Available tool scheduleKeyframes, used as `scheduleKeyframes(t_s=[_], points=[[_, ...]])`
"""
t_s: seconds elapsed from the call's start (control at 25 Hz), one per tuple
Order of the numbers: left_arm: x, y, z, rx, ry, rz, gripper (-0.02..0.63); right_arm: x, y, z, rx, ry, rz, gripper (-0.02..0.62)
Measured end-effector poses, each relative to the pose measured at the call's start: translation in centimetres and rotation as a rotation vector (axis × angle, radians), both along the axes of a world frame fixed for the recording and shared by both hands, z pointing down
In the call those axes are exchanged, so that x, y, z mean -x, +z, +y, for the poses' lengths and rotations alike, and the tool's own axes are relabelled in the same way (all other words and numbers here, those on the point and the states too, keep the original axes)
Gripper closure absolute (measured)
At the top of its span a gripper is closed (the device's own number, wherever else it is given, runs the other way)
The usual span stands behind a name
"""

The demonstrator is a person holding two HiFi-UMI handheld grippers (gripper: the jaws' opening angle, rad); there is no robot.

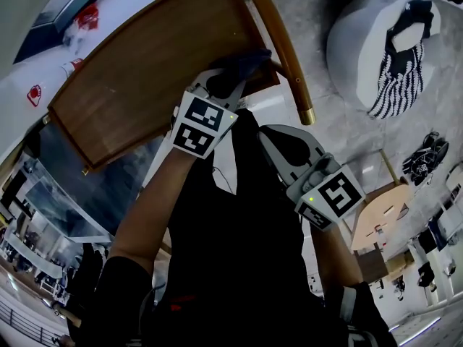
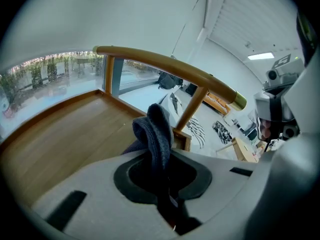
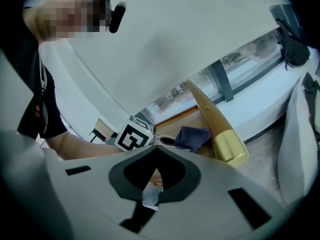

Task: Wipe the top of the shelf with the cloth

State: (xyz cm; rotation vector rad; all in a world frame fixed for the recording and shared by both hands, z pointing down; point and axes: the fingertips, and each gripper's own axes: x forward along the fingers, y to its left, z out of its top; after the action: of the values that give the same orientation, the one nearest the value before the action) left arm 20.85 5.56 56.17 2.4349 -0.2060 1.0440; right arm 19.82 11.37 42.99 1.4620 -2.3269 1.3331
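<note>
The wooden shelf top has a raised lip and a round wooden rail along one side. My left gripper is shut on a dark blue cloth. The bunched cloth rests at the shelf's near corner, close to the rail's brass-tipped end. My right gripper hangs below and right of the shelf, jaws together with nothing between them. In the right gripper view the cloth shows beside the left gripper's marker cube.
A white round pouf carrying striped fabric stands on the floor to the right. Dark shoes and a small wooden table lie lower right. Glass panels run below the shelf.
</note>
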Motion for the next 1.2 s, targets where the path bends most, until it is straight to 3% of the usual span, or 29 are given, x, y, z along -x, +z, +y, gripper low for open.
scheduleKeyframes(t_s=[0.24,0.48,1.2], points=[[-0.4,-2.1,-0.6,0.04,-0.035,0.07,0.549,0.2,-1.5,-1.0,-0.011,0.003,0.01,0.591],[1.3,-5.3,-3.0,0.011,-0.075,0.115,0.549,1.4,-3.9,-3.1,-0.054,-0.028,0.029,0.591],[13.3,-20.9,-10.1,-0.132,-0.273,0.295,0.549,9.5,-14.5,-11.5,-0.26,-0.205,0.128,0.591]])
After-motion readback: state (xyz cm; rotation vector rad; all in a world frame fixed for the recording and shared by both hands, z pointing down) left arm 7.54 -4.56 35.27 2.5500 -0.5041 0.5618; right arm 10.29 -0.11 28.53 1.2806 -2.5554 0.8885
